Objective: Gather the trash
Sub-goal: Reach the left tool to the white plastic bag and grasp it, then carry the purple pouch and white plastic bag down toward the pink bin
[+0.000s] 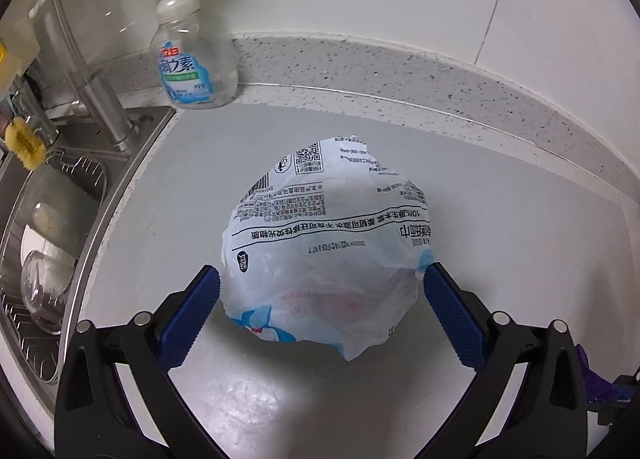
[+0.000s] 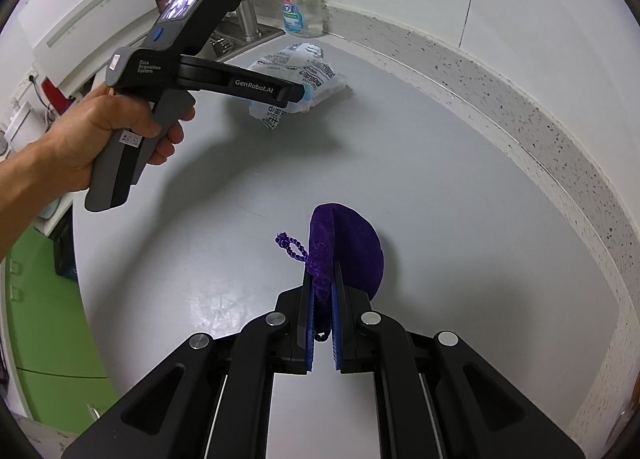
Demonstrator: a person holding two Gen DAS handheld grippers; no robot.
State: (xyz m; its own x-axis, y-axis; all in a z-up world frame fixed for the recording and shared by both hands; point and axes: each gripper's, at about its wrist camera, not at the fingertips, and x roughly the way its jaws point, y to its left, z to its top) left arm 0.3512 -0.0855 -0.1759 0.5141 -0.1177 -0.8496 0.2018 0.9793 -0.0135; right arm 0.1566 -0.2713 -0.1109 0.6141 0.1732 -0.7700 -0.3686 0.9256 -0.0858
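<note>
A crumpled white plastic wrapper [image 1: 320, 227] with black print and blue marks lies on the grey counter [image 1: 500, 187]. My left gripper [image 1: 320, 275] stands wide around its near end. The blue right pad [image 1: 452, 311] brushes the wrapper's edge, and the left pad [image 1: 192, 311] sits just beside it. From the right wrist view the same wrapper [image 2: 300, 67] lies far back, with the left gripper [image 2: 296, 93] at it, held by a hand [image 2: 112, 127]. My right gripper [image 2: 322, 271] is shut on the neck of a purple velvet drawstring pouch [image 2: 348, 243] resting on the counter.
A clear soap pump bottle [image 1: 188, 63] stands in the back corner by a steel faucet [image 1: 108, 107]. A sink [image 1: 148, 163] with a wire rack and glassware lies to the left. A speckled ledge [image 1: 400, 75] and white wall bound the counter behind.
</note>
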